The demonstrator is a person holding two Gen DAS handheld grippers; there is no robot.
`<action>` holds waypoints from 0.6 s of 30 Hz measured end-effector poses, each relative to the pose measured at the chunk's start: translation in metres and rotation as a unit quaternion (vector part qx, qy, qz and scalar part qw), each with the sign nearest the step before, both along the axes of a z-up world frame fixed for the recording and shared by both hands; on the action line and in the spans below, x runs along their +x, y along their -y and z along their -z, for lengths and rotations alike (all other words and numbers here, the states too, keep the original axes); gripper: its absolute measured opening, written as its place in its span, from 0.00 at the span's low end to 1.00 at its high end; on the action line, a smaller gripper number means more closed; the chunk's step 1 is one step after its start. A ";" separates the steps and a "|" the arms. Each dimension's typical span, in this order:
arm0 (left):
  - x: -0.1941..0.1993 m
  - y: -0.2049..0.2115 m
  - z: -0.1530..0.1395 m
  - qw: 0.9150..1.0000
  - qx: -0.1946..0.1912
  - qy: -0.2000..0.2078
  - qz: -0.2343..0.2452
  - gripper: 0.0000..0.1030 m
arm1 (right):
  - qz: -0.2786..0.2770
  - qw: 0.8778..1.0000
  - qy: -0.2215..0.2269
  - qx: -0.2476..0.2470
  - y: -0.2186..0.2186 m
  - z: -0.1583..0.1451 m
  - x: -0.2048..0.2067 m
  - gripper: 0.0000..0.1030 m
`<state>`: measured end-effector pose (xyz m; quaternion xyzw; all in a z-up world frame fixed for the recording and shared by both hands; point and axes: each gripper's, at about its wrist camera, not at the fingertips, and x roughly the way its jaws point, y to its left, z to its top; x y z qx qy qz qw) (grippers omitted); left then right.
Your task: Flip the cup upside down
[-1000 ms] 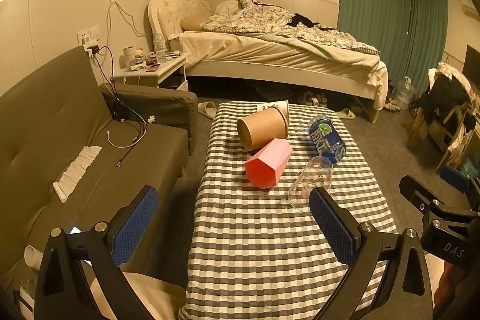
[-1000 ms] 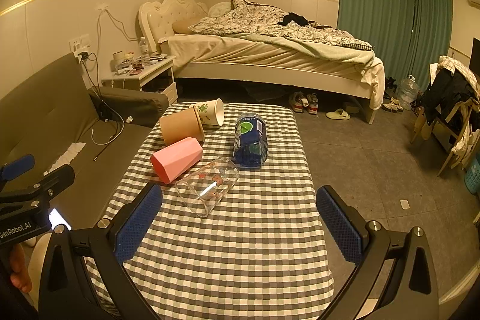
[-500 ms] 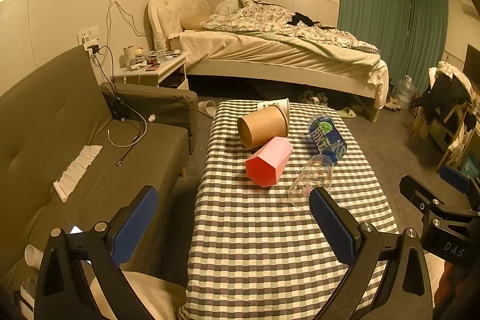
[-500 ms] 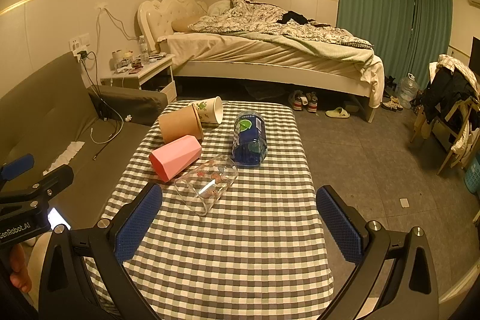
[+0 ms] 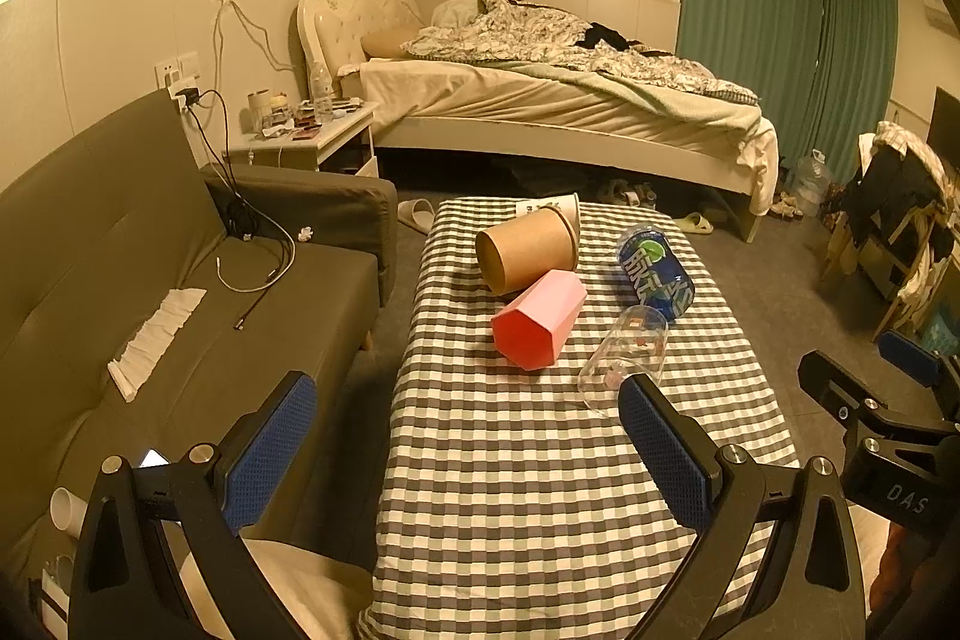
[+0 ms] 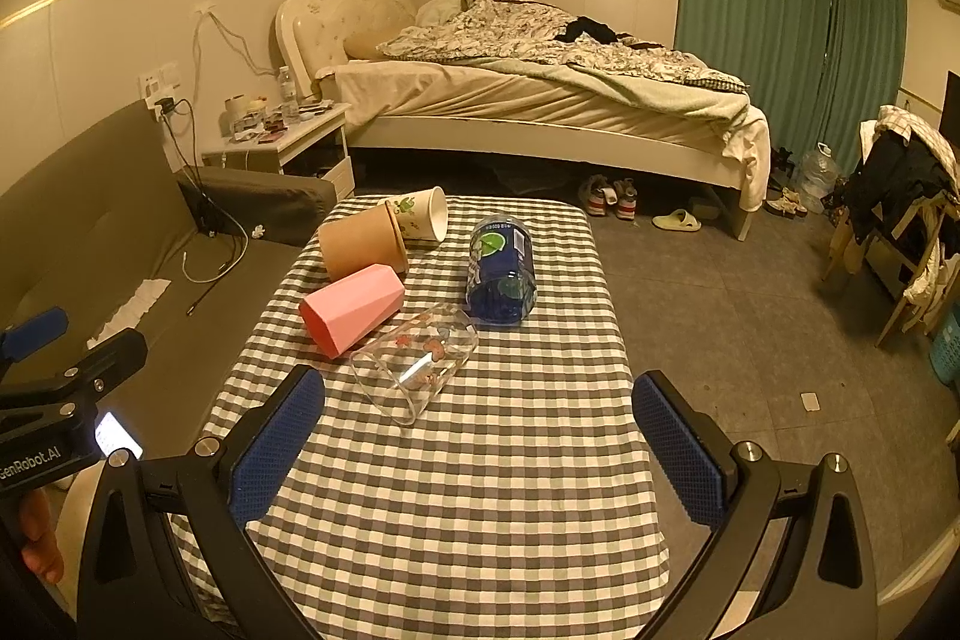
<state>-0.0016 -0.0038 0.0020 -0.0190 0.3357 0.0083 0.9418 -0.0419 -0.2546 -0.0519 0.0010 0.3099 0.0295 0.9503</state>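
Cups [image 6: 414, 367] lie sideways on the desk [image 6: 480, 490]; both hand-held grippers [image 5: 462, 436] [image 6: 477, 436] hover spread apart, approach pending, next likely grasping one.

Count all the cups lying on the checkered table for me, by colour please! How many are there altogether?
Pink cup: 1
Brown paper cup: 1
White paper cup with a green picture: 1
Blue cup with a lime picture: 1
Clear glass cup: 1
Total: 5, all lying on their sides.
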 end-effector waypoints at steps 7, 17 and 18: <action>0.000 0.001 0.002 1.000 0.001 0.000 0.000 1.00 | 0.004 1.000 0.000 -0.001 0.002 -0.002 -0.001 1.00; 0.004 -0.011 0.017 1.000 -0.001 -0.007 0.000 1.00 | 0.014 1.000 -0.012 -0.002 -0.002 0.001 0.007 1.00; 0.007 -0.013 0.017 1.000 -0.002 -0.009 0.000 1.00 | 0.018 1.000 -0.019 -0.001 -0.003 0.002 0.011 1.00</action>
